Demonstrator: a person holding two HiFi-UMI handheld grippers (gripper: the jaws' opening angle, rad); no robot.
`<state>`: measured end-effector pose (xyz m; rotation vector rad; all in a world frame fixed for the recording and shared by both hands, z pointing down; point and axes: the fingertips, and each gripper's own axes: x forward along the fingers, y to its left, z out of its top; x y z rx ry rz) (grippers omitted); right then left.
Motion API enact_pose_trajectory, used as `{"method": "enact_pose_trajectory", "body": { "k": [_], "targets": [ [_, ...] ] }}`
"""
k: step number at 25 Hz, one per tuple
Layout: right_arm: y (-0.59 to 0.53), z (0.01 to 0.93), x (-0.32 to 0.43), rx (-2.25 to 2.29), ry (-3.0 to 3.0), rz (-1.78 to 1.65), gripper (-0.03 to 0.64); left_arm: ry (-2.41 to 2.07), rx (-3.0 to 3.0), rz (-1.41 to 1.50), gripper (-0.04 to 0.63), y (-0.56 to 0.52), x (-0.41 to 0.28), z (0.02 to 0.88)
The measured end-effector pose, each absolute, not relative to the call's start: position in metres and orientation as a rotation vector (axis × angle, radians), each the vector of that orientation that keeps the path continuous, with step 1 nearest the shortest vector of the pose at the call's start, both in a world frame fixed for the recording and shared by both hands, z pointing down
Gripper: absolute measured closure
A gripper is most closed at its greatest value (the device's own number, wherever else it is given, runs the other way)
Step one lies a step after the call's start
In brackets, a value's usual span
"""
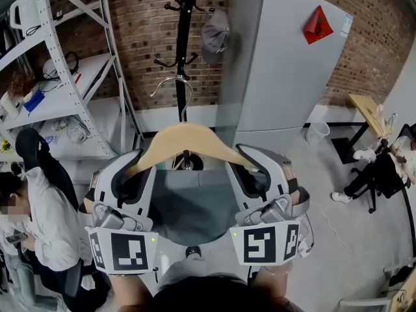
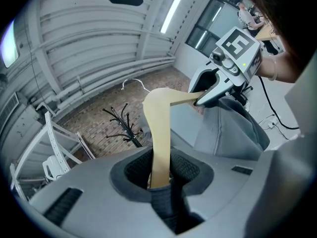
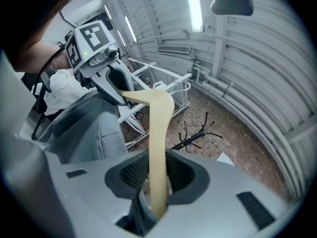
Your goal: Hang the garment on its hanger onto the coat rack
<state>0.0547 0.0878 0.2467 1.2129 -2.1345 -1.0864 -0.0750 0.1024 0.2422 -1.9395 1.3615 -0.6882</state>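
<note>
The black coat rack (image 1: 184, 51) stands ahead of me by the brick wall. Short of it, the grey garment (image 1: 188, 203) hangs from the wooden hanger (image 1: 187, 140), which I hold between both hands. My left gripper (image 2: 161, 175) pinches the hanger's left arm and my right gripper (image 3: 157, 180) pinches its right arm. The metal hook (image 1: 174, 86) points up, on no peg.
</note>
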Motion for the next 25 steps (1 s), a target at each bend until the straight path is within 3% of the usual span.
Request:
{"method": "enact_pose_trajectory", "body": {
  "k": [13, 25],
  "targets": [
    [0.014, 0.251, 0.007, 1.253, -2.095, -1.045, 0.511, 1.317, -1.952, -0.674, 0.494, 0.025, -0.123, 0.245],
    [-0.069, 0.259, 0.009, 1.263, -2.091, -1.021, 0.511, 1.316, -1.965, -0.678, 0.494, -0.058, -0.121, 0.253]
  ]
}}
